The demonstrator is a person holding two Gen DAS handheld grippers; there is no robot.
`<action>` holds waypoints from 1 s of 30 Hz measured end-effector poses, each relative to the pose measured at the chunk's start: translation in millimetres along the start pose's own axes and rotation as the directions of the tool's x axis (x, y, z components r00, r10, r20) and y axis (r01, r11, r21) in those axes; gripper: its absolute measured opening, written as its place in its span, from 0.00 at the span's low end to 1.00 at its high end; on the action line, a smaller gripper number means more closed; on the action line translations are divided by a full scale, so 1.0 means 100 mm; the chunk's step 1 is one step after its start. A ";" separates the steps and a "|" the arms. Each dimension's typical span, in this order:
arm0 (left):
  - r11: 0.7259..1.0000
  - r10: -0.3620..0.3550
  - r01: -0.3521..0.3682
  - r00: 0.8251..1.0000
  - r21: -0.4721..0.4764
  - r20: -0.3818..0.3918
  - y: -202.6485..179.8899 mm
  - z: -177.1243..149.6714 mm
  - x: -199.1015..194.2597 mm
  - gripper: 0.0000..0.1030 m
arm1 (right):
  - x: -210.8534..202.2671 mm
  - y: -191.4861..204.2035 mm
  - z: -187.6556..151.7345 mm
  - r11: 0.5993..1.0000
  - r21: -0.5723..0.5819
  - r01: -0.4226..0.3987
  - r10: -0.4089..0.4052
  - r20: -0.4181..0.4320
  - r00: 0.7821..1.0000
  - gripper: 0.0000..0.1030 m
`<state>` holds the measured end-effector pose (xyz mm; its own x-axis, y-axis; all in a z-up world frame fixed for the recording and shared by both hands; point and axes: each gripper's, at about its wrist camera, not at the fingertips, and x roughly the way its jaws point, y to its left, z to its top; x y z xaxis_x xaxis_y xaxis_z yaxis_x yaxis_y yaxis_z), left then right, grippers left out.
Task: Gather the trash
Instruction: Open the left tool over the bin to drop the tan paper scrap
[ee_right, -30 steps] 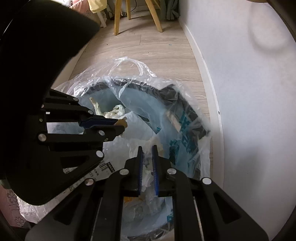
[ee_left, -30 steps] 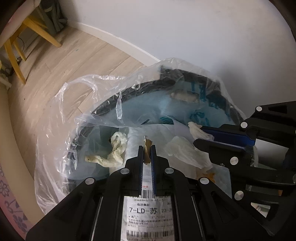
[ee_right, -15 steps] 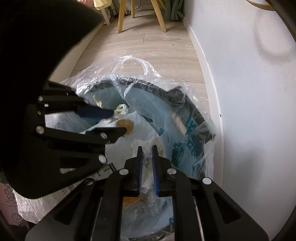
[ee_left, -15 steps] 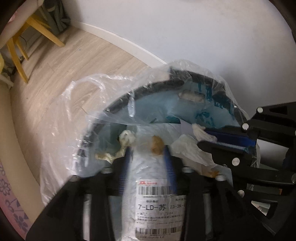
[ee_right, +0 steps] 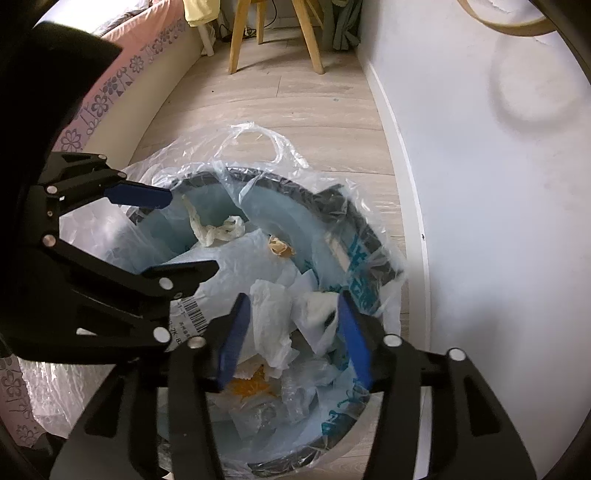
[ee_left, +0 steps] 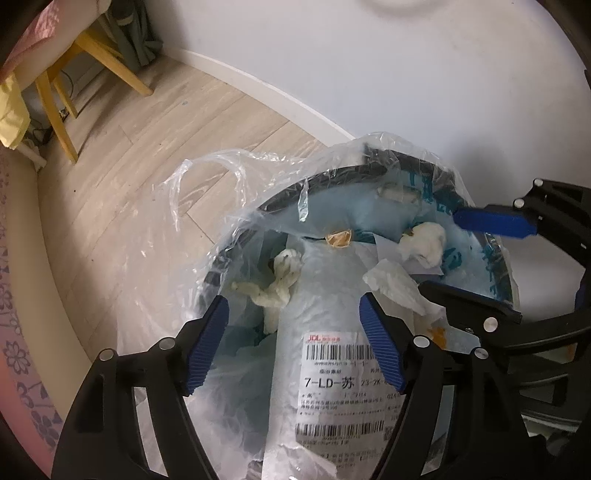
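A round bin lined with a clear plastic bag stands on the floor by the wall. It holds a grey mailer with a barcode label, crumpled tissues and a brown scrap lying loose near the far rim. My left gripper hangs over the mailer, its jaws opening with nothing gripped. My right gripper is above the bin's wall side. Its jaws are opening too, and a white tissue lies free below them.
The white wall and baseboard run close along the bin's right side. A wooden chair stands farther off on the plank floor. A bed edge with a pink floral cover borders the left side.
Both grippers went from shut to open. The left one let go of the brown scrap, which dropped onto the trash. The right one then released its white tissue into the bin.
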<state>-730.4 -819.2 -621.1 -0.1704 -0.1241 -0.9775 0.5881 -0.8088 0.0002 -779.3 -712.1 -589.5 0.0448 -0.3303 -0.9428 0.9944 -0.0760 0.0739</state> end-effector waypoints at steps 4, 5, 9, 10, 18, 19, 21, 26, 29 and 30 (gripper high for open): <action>1.000 0.002 -0.002 1.000 -0.005 -0.009 0.08 -0.06 -0.02 0.70 | -0.03 0.01 0.00 1.000 0.011 0.011 -0.011 0.009 1.000 0.65; 1.000 0.005 -0.005 1.000 -0.007 -0.010 0.09 -0.07 -0.04 0.71 | -0.05 0.01 0.00 1.000 0.013 0.014 -0.014 0.011 1.000 0.72; 1.000 0.021 -0.021 1.000 -0.017 -0.004 0.14 -0.14 -0.16 0.77 | -0.12 0.04 0.02 1.000 0.018 0.020 -0.020 0.016 1.000 0.90; 1.000 0.024 -0.024 1.000 -0.019 -0.003 0.15 -0.15 -0.19 0.77 | -0.13 0.04 0.02 1.000 0.016 0.019 -0.019 0.019 1.000 0.91; 0.998 0.040 -0.040 0.999 -0.049 0.015 0.18 -0.28 -0.43 0.78 | -0.28 0.13 0.05 0.999 -0.006 0.038 -0.038 0.045 0.998 0.93; 0.998 0.038 -0.037 0.999 -0.054 0.015 0.19 -0.29 -0.47 0.78 | -0.30 0.13 0.06 0.999 -0.006 0.046 -0.046 0.045 0.998 0.93; 0.997 0.032 -0.031 0.999 -0.068 0.016 0.20 -0.31 -0.55 0.78 | -0.35 0.14 0.07 0.998 -0.006 0.060 -0.059 0.042 0.997 0.93; 0.995 0.034 -0.031 0.999 -0.092 0.029 0.21 -0.36 -0.79 0.78 | -0.60 0.19 0.06 0.997 -0.020 0.080 -0.079 0.039 0.996 0.93; 0.993 0.035 -0.031 0.999 -0.114 0.030 0.21 -0.38 -1.00 0.78 | -0.82 0.22 0.05 0.996 -0.014 0.093 -0.093 0.034 0.995 0.93; 0.992 0.034 -0.031 0.999 -0.120 0.028 0.22 -0.38 -1.06 0.78 | -0.89 0.22 0.05 0.995 -0.008 0.098 -0.098 0.033 0.995 0.93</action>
<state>-669.3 -801.4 -525.1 -0.1723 -0.1680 -0.9706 0.6840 -0.7295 0.0049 -761.7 -689.3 -502.0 -0.0558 -0.3517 -0.9344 0.9947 -0.1004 -0.0215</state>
